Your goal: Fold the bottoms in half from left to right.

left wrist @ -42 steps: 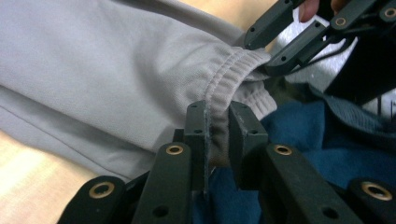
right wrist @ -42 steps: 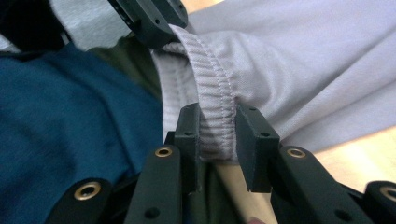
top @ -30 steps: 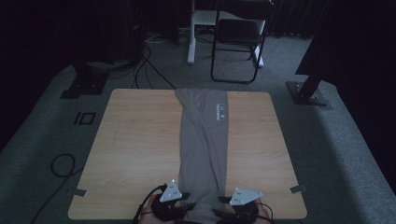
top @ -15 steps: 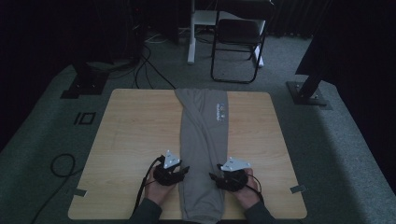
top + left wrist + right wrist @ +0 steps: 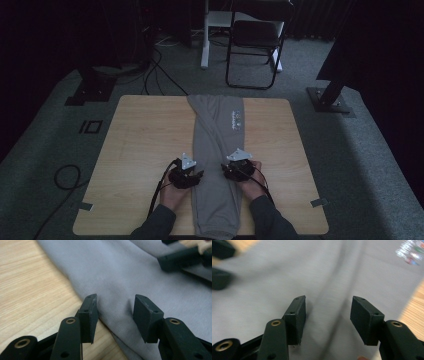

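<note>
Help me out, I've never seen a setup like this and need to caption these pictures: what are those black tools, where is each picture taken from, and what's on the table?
A person stands at a wooden table and holds a hand-held two-jaw tool in each hand: the left gripper and the right gripper. One camera looks down from above; the other two ride on the grippers and look along their black jaws. Grey sweatpants lie stretched out along the table. Both grippers stand open at the pants' edges, their jaws having just opened wider, with nothing held.

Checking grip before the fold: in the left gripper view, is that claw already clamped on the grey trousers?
No: the left claw stands open, its jaws apart over the grey trousers near their edge.
</note>
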Tool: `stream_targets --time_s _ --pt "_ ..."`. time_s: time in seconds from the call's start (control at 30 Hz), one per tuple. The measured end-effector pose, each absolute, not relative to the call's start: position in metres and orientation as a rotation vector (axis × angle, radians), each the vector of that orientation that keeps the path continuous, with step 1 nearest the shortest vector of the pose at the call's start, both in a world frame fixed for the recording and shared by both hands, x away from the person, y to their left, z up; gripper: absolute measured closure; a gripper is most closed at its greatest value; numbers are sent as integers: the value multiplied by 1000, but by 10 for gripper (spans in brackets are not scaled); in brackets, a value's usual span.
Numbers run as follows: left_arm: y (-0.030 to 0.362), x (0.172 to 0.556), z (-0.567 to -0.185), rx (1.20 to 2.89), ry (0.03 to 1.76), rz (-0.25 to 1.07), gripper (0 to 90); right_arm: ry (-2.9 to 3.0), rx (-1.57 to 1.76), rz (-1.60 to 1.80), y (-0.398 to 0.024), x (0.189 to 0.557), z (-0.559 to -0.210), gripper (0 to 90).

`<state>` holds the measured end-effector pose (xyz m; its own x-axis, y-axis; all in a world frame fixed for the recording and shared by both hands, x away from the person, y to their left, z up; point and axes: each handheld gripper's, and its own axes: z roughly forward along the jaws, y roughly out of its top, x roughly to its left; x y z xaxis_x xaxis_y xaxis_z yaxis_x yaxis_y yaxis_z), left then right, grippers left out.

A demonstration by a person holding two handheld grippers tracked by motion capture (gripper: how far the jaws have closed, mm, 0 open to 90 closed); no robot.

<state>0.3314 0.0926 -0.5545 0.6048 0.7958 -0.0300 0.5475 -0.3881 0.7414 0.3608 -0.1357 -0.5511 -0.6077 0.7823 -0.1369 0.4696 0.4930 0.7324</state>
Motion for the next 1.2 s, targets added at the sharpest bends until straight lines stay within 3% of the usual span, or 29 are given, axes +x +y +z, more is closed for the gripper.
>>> stream_targets --time_s 0.33,0.47,0.57,0.6,0.67,0.77,1.0,1.2 --pt "95 330 -556 2080 1060 433 536 2196 1256 947 -180 367 -553 553" --pt "97 329 -556 2082 1057 432 546 2203 1278 962 -186 366 -552 675" --pt "98 328 -556 2080 1055 428 655 2208 1272 956 -187 365 -552 713" --pt "98 327 -556 2074 1056 415 655 2214 1273 961 -187 364 -552 736" --pt "97 324 -556 2070 1054 405 755 2225 1273 978 -186 363 -552 804" --pt "98 319 -556 2056 1072 383 813 2245 1252 975 -183 358 -552 847" --pt "96 291 -557 2051 1056 319 837 2286 1236 959 -183 337 -550 855" --pt "91 262 -557 2086 995 283 837 2338 1221 945 -189 315 -547 806"
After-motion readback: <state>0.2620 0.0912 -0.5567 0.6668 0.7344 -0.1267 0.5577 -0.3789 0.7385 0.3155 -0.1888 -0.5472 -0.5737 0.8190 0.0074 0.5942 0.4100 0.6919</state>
